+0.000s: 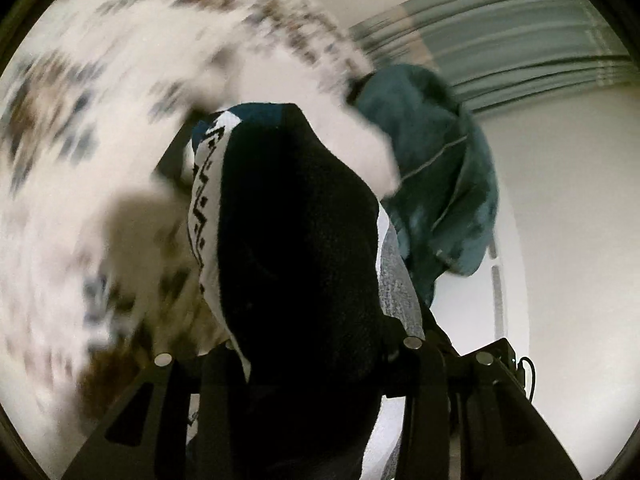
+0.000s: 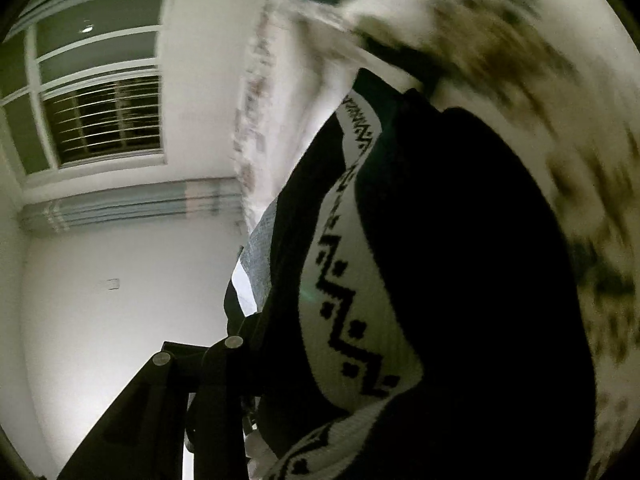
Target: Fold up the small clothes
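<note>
A small black knit garment [image 1: 296, 248] with a white band of black zigzag pattern [image 1: 206, 184] fills the middle of the left wrist view, draped over my left gripper [image 1: 304, 344], which is shut on it. The same garment [image 2: 460, 264] with its patterned band [image 2: 348, 312] covers my right gripper [image 2: 320, 360], which is also shut on it. Both grippers' fingertips are hidden under the cloth. A teal garment [image 1: 436, 160] hangs beyond the black one in the left view. The surroundings are motion-blurred.
A white cloth with brown and blue speckles [image 1: 80, 120] spreads to the left, also in the right wrist view [image 2: 540, 80]. A white wall [image 2: 120, 300], a barred window [image 2: 104, 120] and grey curtain folds [image 1: 500, 40] lie behind.
</note>
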`<state>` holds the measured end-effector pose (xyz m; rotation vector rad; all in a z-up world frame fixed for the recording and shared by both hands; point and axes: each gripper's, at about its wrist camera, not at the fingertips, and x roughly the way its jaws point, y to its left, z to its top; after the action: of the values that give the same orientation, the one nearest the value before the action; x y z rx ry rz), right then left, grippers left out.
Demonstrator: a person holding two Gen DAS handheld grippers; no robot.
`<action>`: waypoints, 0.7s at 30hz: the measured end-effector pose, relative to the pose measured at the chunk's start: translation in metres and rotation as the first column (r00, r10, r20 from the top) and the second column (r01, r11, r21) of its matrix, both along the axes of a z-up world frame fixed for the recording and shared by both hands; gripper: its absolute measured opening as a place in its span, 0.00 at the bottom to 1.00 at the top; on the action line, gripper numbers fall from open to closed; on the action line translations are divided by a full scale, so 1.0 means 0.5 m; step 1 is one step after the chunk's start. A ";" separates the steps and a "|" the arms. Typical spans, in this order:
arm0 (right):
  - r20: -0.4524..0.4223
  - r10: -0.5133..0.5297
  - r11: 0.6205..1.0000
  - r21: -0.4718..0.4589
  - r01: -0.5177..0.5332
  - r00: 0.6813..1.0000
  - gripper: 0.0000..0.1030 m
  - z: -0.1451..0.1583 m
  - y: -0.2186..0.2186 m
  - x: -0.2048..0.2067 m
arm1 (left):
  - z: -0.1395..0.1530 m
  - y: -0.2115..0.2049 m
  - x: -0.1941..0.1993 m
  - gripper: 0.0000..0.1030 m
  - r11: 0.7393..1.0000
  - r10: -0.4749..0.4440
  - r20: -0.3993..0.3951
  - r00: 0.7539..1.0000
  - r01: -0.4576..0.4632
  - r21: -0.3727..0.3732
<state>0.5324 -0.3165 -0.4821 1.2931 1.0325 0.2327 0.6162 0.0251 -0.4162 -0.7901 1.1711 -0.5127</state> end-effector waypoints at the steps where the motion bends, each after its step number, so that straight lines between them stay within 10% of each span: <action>1: 0.025 -0.007 1.000 -0.005 0.008 1.000 0.36 0.021 -0.008 0.040 | 0.016 -0.008 0.032 0.33 1.000 -0.003 0.016 1.000 0.003 0.001; 6: 0.132 -0.037 0.998 -0.045 0.043 0.991 0.36 0.071 -0.029 0.273 | 0.051 -0.034 0.294 0.33 1.000 -0.010 0.075 0.997 0.010 0.005; 12: 0.099 -0.048 0.992 -0.110 0.059 0.994 0.36 -0.031 -0.016 0.503 | -0.092 -0.053 0.523 0.36 0.993 -0.081 -0.024 0.996 0.083 0.083; 16: 0.026 0.010 0.981 -0.192 -0.005 1.000 0.36 -0.107 -0.001 0.569 | -0.201 -0.048 0.548 0.39 0.988 -0.106 -0.151 0.983 0.122 0.100; 21: -0.037 0.074 0.964 -0.254 -0.081 0.997 0.53 -0.110 -0.010 0.576 | -0.181 -0.047 0.534 0.42 0.982 -0.116 -0.144 0.983 0.135 0.131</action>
<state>0.8205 -0.3215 -0.5371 1.0266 1.0989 0.1361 0.8834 0.0015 -0.5069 -0.6399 1.3745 -0.4810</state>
